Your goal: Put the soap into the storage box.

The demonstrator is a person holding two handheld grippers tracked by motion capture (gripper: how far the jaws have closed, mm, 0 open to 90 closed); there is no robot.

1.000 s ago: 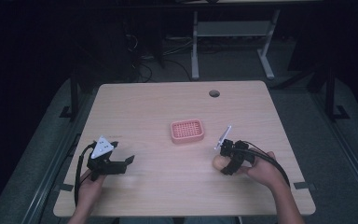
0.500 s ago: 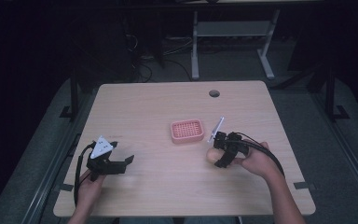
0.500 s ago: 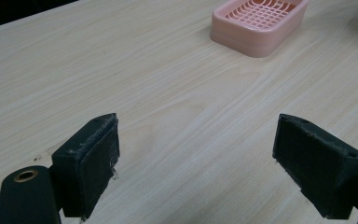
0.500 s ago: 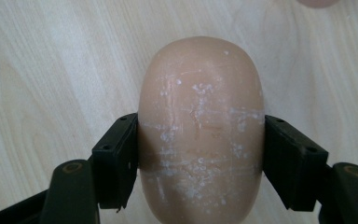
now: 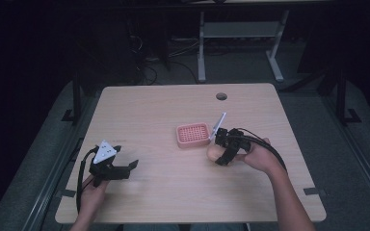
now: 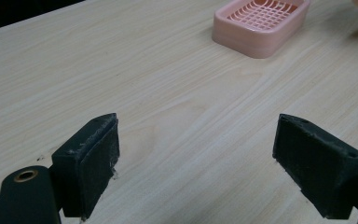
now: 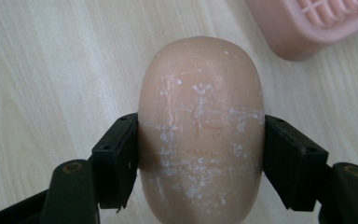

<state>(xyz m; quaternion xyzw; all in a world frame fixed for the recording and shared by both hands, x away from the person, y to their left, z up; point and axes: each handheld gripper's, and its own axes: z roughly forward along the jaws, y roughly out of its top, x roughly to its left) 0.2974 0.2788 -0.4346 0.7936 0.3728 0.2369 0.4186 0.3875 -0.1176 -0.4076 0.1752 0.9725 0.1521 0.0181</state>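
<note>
Pale wood table (image 5: 164, 110) in dark room; right tool (image 7: 200, 158) pinches soap (image 7: 200, 135), left tool (image 6: 196, 163) spread.

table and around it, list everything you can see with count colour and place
table: 1, light wood, centre, round hole near far edge
soap dish: 1, pink, slotted, mid-table
soap bar: 1, tan, scuffed white, clamped just right of the dish
desk frame: 1, white, on the floor behind
left gripper: 1, black, near left edge, jaws apart
right gripper: 1, black, beside the dish
hands: 2, one on each gripper
</note>
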